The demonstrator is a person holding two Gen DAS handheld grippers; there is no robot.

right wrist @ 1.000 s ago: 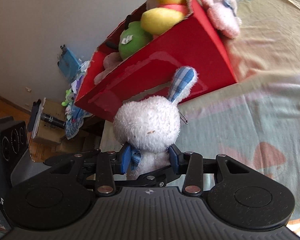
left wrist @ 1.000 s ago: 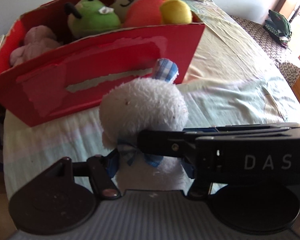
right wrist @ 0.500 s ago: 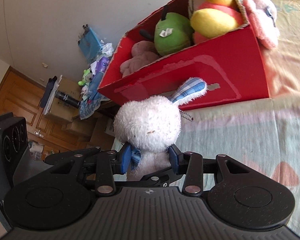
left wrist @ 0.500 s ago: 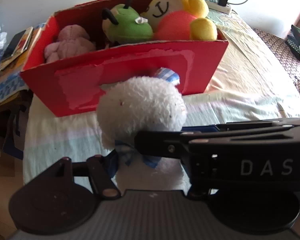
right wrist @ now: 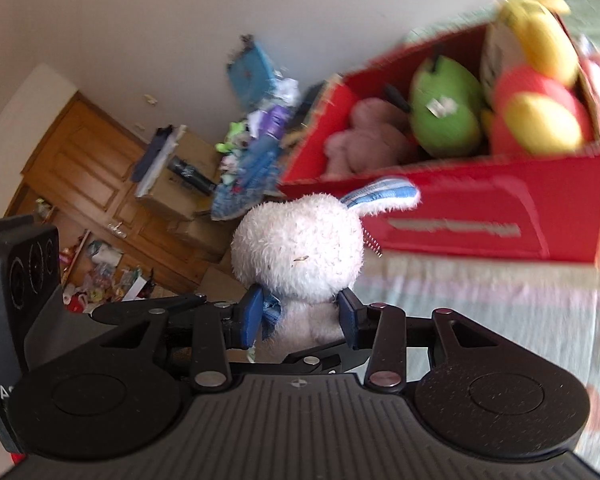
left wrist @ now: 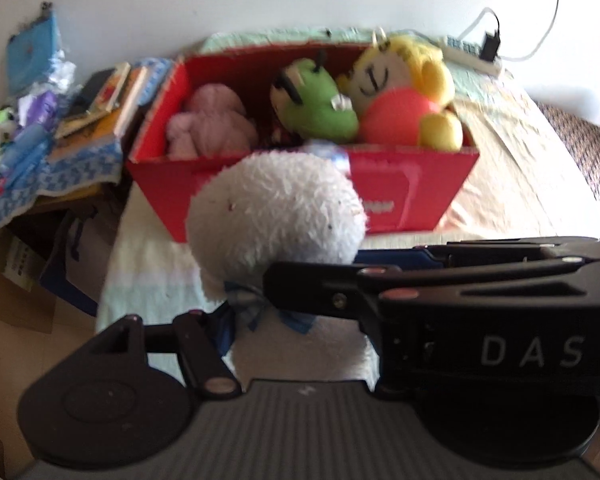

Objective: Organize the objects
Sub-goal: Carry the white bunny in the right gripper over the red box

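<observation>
We see the fluffy white plush rabbit with the blue-checked ear up off the bed, in front of the near wall of the red cardboard box, and our right gripper has its two blue pads pressed into the toy's neck from either side, jaws clenched on it. From the left wrist view, our left gripper sits right beside the rabbit too, one blue pad against its neck, but the right tool's black body covers the other finger, so we cannot tell how those jaws stand. Inside the box we spot a pink plush, a green plush with black antennae and a yellow-and-orange plush, all on the pale striped bedspread.
</observation>
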